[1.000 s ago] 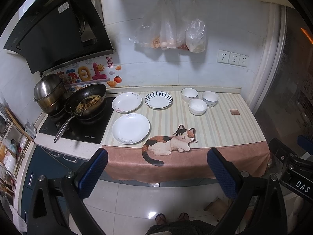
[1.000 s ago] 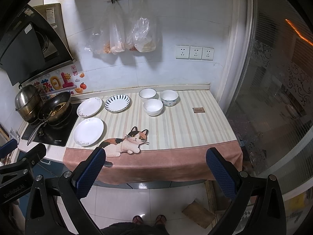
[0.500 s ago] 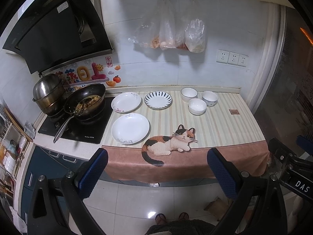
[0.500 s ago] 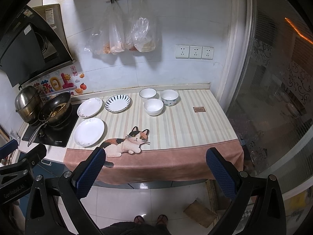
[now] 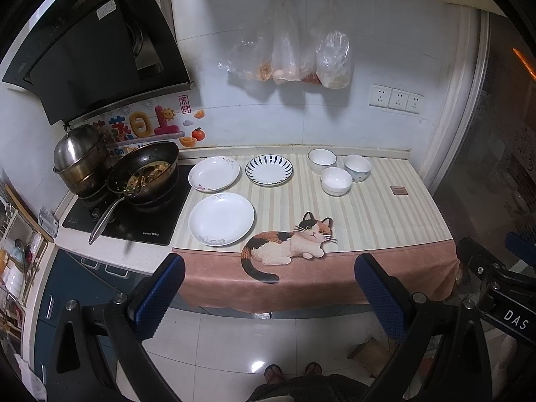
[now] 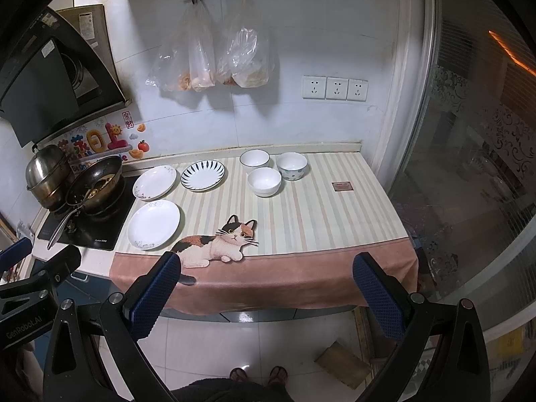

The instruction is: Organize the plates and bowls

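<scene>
Countertop: plates & bowls apart, grippers wide.

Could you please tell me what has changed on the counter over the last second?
Almost nothing: both views shift only slightly. The left claw and right claw remain open and empty, back from the counter. The three plates and three bowls have not moved.

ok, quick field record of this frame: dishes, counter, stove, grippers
plates: three, apart, counter's left: plain plate in front, floral plate and striped plate behind
bowls: three, clustered back right: front bowl, back-left bowl, patterned bowl
stacked: nothing yet
counter: striped cat cloth
stove: wok with food, steel pot
left gripper: open, empty, short of counter
right gripper: open, empty, short of counter
</scene>
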### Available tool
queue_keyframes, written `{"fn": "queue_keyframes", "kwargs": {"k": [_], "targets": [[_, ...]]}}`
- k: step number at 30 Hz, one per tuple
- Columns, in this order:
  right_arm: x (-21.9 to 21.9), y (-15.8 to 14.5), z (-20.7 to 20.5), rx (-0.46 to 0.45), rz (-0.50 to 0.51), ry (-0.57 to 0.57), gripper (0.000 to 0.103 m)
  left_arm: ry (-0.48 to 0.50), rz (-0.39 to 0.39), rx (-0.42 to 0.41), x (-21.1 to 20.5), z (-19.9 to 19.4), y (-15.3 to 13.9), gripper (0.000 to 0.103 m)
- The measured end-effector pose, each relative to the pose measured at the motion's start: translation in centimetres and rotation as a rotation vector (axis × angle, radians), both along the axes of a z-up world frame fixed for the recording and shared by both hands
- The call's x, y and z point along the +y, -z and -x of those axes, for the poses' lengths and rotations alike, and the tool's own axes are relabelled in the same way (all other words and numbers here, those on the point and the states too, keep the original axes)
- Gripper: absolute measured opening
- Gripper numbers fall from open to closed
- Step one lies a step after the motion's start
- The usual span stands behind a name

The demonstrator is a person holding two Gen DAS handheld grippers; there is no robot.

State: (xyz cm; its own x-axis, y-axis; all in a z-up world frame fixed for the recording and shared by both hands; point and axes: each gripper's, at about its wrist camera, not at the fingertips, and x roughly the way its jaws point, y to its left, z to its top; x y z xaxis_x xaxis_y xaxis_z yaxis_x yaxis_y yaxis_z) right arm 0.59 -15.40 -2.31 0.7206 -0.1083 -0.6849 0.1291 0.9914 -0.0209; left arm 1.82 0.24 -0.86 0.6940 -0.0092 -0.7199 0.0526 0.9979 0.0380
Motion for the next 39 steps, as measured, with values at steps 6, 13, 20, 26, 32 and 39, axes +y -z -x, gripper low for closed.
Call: {"fn": "queue_keyframes", "kwargs": {"k": [6,13,20,26,32,39], "targets": [[0.4,0.1,0.0,-0.003,-0.004,0.000,0.103,0.003,0.007,-0.010,0.2,-0.1,0.2,0.103],[1.7,1.4,-2.3,-0.021,-0.077,-0.032,0.103,-0.030,0.040,-0.033,4.4,-3.1,2.1,0.103],[4.9,7.8,-11.4,0.096,-0.247,-0.187,0.103,-0.156,0.040,0.032,11.1,-10.4,7.8,0.103],[8.1,16.3,-22.0,0.268,-0.285,-0.258,0.103,-0.198,0.033,0.192,15.9,-18.1,15.2,0.103],[11.9,26.3,-33.9,0.431,-0.304,-0.337,0.103,-0.240,0.080,0.382,19.5,-25.9,23.8,0.103],[16.0,36.4,-44.9,0.604,-0.330,-0.365,0.101,-0.273,0.136,0.558,22.7,-33.2,31.9,0.100]]}}
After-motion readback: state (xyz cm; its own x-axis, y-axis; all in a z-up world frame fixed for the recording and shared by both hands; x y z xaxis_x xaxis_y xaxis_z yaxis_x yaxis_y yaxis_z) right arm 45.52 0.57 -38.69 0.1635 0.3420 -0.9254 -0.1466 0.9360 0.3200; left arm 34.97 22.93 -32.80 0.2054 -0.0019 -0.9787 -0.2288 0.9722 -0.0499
